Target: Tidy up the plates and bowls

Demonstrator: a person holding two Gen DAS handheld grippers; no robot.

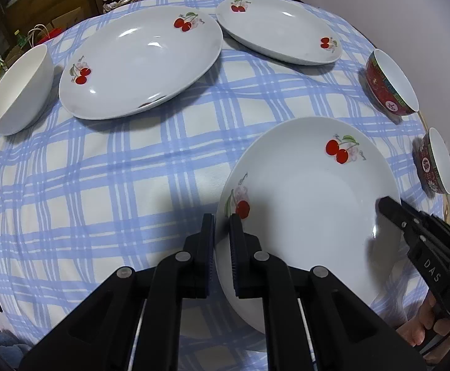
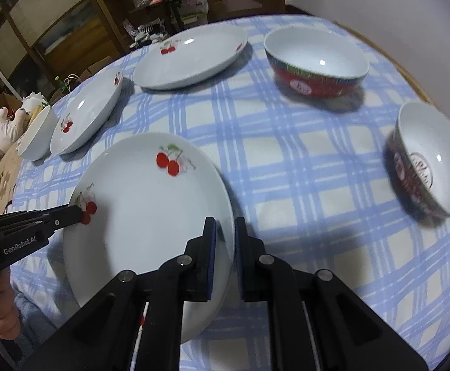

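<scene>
A white plate with cherry prints sits at the near side of the blue checked tablecloth. My left gripper is shut on its left rim, which runs between the two pads. The right gripper is shut on the opposite rim in the same way. Each wrist view shows the other gripper: the right gripper and the left gripper both reach over the plate's edge. A hand holds each tool.
Two more cherry plates lie further back. A plain white bowl stands at the left edge. Two red patterned bowls stand on the right. Shelves and clutter lie beyond the table.
</scene>
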